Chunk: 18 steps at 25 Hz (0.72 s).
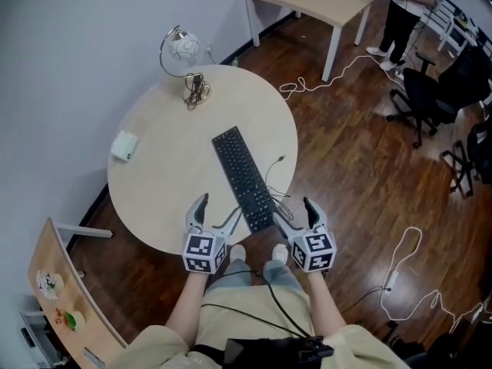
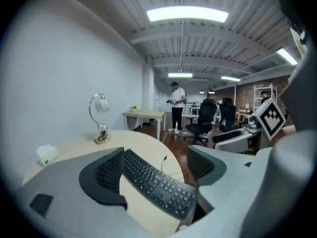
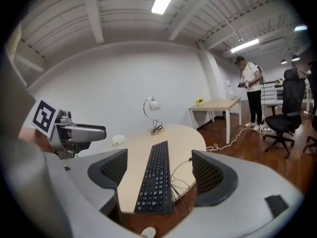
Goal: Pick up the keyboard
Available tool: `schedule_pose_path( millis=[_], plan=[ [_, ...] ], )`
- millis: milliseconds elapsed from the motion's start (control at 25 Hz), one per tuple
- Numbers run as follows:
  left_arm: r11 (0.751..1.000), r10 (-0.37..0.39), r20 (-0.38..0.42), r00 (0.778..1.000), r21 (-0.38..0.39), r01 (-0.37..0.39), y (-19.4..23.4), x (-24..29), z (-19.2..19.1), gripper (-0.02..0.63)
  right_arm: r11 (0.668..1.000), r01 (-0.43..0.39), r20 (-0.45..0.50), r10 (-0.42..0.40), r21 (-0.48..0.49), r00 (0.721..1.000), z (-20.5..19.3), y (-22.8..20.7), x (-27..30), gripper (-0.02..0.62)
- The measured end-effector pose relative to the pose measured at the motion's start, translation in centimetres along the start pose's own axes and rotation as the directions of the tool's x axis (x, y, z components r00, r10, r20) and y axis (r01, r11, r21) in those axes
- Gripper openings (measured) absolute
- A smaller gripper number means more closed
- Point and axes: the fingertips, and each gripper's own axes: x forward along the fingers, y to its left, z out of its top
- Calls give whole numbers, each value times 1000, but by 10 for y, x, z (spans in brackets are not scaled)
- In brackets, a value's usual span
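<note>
1. Keyboard: black, full-length, flat on the round bench; set on a diagonal, far end toward the bench's middle, near end at the rim closest to the person; not yet lifted.
2. Cable: thin, loose, tangled just beside the keyboard's near right corner; free end lying on the bench.
3. Left gripper: jaws spread wide, nothing pinched; held at the near rim, just left of the keyboard's near end; its own view shows that end between the jaws, nearer the right-hand one.
4. Right gripper: jaws likewise spread and empty; just right of the near end; its own view looks straight down the keyboard's length.
5. Step in hand, judged: closing in for the grasp; advice: take the near end by its long edges, one gripper per side; close on the frame, not the keys; keep the tangle out of the right gripper's jaws; lift level, since the far end is unsupported and may sag or drag.
6. Lamp: arched, at the far rim, well apart.
7. Small white object: left part of the bench, well apart; identity unclear.
</note>
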Motion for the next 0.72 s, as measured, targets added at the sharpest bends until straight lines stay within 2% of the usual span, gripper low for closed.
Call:
schedule_pose_path(
  millis=[120,200,320,480,640,720],
  plan=[
    [994,-53,-151,987,-101,38,-4,35,-65,376,999,-30,-159,36,38,987,-53,-7,24,426],
    [983,-90,-228,969,-179,49,-6,56,-104,376,997,-47,-236,62,69,970,-82,-10,38,426],
    [965,-146,-314,938,-253,66,-9,73,-144,376,991,-79,-338,111,106,934,-122,-9,61,426],
    [947,-200,-362,911,-310,84,-4,85,-170,376,986,-106,-444,151,125,883,-161,-14,93,426],
    [925,-234,-372,898,-370,87,5,101,-177,376,976,-101,-542,191,190,818,-195,-20,107,417],
    [911,-250,-372,894,-403,87,8,111,-179,376,971,-95,-566,205,217,798,-204,-20,110,416]
  ],
)
